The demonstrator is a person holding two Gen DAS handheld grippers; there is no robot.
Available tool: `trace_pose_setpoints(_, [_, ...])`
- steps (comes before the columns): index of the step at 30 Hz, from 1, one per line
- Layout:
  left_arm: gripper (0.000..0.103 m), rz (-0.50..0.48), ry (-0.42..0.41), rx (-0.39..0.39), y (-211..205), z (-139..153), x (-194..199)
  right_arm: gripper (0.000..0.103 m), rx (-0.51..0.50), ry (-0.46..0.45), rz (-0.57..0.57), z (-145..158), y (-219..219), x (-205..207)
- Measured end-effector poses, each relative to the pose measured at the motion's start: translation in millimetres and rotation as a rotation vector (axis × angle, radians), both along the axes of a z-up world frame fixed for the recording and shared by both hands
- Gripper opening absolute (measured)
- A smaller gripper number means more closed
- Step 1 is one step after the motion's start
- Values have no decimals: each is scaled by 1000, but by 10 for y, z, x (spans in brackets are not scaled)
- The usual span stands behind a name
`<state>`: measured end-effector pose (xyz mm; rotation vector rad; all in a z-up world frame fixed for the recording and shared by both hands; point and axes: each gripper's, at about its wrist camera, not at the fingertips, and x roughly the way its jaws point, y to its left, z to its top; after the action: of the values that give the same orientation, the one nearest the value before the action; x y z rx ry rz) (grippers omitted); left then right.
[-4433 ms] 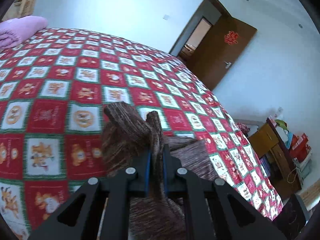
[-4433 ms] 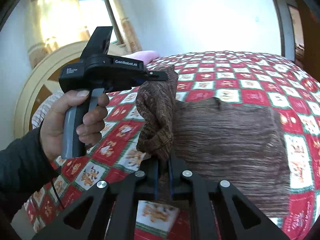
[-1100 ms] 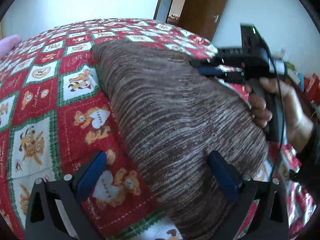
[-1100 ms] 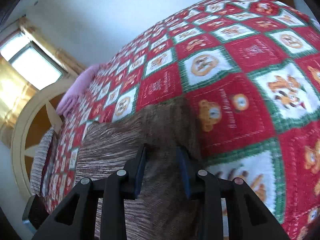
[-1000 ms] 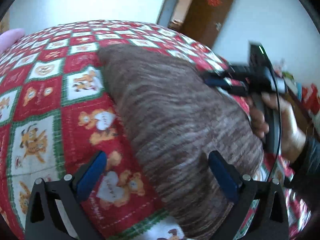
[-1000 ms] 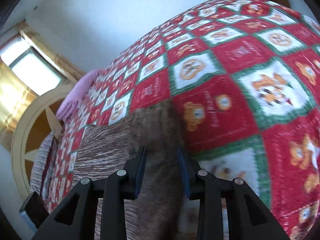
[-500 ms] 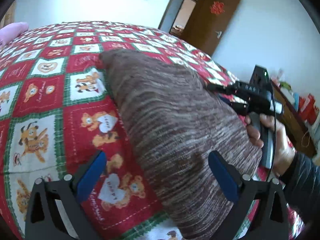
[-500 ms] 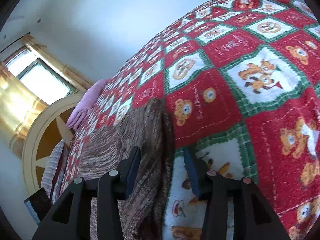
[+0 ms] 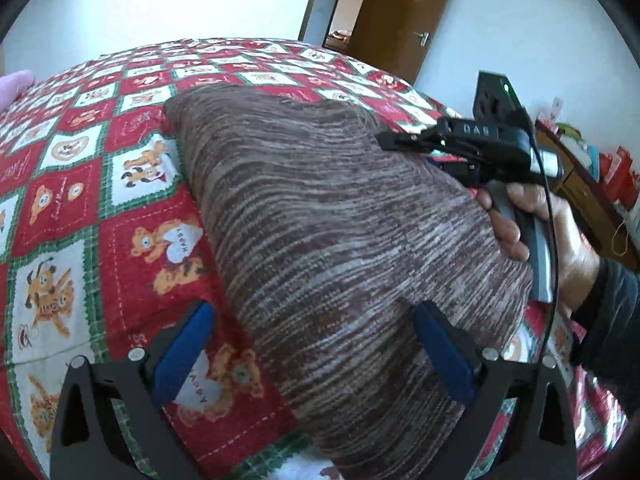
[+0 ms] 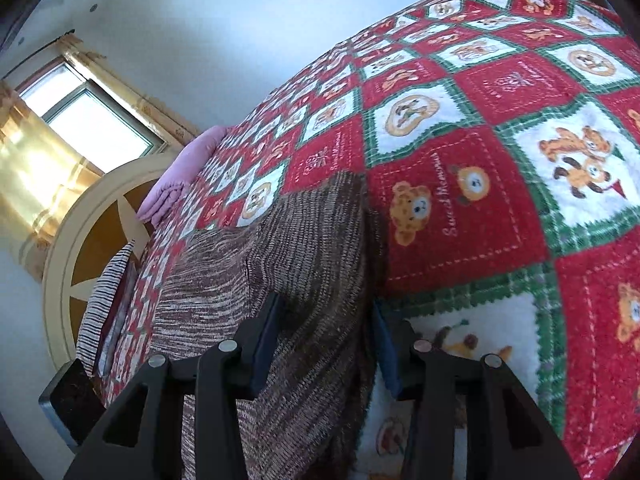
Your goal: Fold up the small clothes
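The brown knit (image 9: 320,220) lies flat on the bed, spread across the red, white and green bear quilt (image 9: 80,200), and both grippers are down at its near edges. The left gripper (image 9: 312,344) has its blue-padded fingers (image 9: 184,344) flung wide, released, with the knit running up between them but neither pad pressing it. From the right wrist, the right gripper (image 10: 326,340) straddles a raised fold at the garment's edge; its fingers (image 10: 266,336) are closing, the fold sits between them, and the far pad still shows a sliver of gap, so no firm pinch yet. No containers here, nothing holding anything but the bed itself. Now the views split: only the left wrist camera shows the person's right hand (image 9: 560,240) wrapped on the gripper's handle, a dark sleeve (image 9: 612,320) behind it, plus the brown door (image 9: 400,16) with its red ornament and the cluttered cabinet (image 9: 592,184) by the wall. Only the right wrist camera picks up the window (image 10: 92,128) with yellow curtains, the round cream headboard (image 10: 72,240), a pink blanket (image 10: 180,172) at the head of the bed and a striped pillow (image 10: 104,308) below it.
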<state>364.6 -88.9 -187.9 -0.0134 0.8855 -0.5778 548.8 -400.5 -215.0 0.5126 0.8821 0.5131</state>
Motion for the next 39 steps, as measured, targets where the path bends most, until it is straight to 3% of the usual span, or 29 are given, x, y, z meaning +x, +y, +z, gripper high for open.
trace_pose_setpoints(2, [102, -1, -2, 14, -14, -3, -5, 33, 13, 6, 17, -11, 11, 15])
trace_pose_setpoints(4, [102, -2, -2, 16, -15, -7, -9, 31, 26, 7, 36, -22, 21, 14])
trace_pose_setpoints(15, [101, -11, 3, 13, -41, 3, 10, 29, 29, 3, 19, -48, 20, 3])
trace_pose_setpoints(20, [96, -32, 5, 23, -84, 12, 14, 27, 25, 8, 9, -59, 16, 8])
trace_pose_setpoints(22, [91, -30, 5, 35, -113, 23, 9, 26, 16, 6, 7, -55, 24, 0])
trace_pose_setpoints(25, [71, -5, 19, 32, -95, 74, -2, 24, -36, -10, -1, -4, 80, -44])
trace_pose_setpoints(27, [39, 6, 43, -3, -33, 103, 7, 21, -55, -12, -10, 42, 109, -76])
trace_pose_setpoints(30, [23, 18, 75, -41, 52, 146, -4, 19, -34, -25, -25, 140, 132, -162])
trace_pose_setpoints(33, [18, 30, 30, -7, 62, 262, -117, 19, 6, -63, -20, 302, 189, -293])
trace_pose_setpoints(39, [17, 40, -22, -39, 289, 535, -414, 18, 26, -123, 12, 597, 436, -601])
